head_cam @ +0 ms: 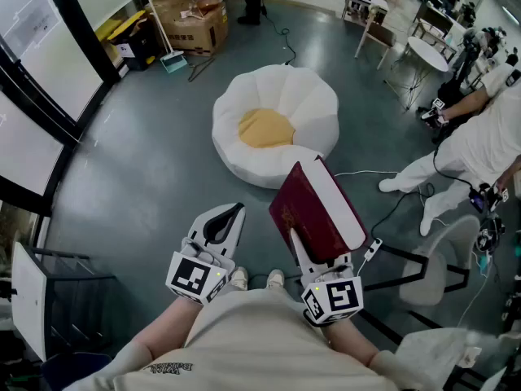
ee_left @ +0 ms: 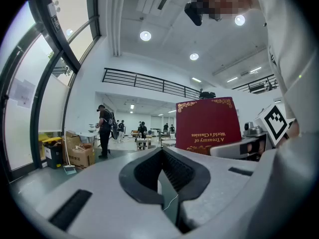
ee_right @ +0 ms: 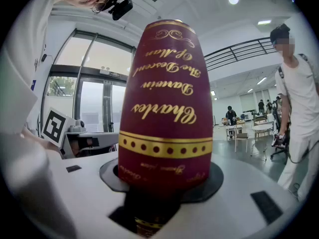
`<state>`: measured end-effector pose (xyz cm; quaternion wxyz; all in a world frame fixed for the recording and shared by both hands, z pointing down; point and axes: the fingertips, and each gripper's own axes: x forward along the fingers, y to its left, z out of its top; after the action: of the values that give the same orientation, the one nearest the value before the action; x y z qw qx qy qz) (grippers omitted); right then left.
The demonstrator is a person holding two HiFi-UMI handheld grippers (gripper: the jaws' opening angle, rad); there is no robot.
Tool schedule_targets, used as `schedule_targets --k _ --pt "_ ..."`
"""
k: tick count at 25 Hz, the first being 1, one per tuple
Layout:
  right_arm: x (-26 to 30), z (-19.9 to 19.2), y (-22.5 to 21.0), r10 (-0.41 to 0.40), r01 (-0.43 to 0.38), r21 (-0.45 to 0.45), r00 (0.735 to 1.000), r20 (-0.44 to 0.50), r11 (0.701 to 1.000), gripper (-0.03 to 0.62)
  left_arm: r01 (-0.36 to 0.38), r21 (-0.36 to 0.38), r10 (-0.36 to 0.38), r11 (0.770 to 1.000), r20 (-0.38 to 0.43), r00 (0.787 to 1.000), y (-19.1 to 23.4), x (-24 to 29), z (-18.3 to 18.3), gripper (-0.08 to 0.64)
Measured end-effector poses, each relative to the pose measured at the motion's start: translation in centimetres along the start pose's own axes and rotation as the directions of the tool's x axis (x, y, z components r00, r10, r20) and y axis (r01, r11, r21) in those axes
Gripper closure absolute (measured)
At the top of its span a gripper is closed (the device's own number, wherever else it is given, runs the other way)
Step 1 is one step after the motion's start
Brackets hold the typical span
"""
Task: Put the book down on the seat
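Head view shows, closest in, the left gripper [head_cam: 232,216] held low over the grey floor [head_cam: 138,161], its jaws drawn together with nothing between them. Just beside it, the right gripper [head_cam: 320,252] has its jaws clamped on the lower end of a dark red hardcover book [head_cam: 313,206]. The book stands up and tilts away from the person, white page edges facing right. In the right gripper view its gold-lettered spine faces the camera, upside down, reading Charles Darwin, The Descent of Man. The book is in the air, not on the seat; its far end shows against the near rim of the white flower-shaped beanbag seat [head_cam: 313,104], which has a yellow centre cushion [head_cam: 264,127]. A white cable [head_cam: 362,173] trails on the floor to the seat's right, towards a person in white clothes [head_cam: 480,149]. Farther off are cardboard boxes [head_cam: 195,23] and a round white table [head_cam: 429,53]
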<state>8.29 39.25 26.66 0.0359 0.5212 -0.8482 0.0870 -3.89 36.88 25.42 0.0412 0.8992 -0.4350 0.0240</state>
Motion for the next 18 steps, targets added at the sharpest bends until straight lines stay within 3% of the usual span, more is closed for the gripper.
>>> schedule_targets --k 18 --pt "-0.35 0.3 -0.73 -0.037 0.037 0.002 0.999 0.03 0.999 0.37 0.014 0.005 -0.014 1.0 0.0 1.0 0.16 -0.96 -0.28 0.555"
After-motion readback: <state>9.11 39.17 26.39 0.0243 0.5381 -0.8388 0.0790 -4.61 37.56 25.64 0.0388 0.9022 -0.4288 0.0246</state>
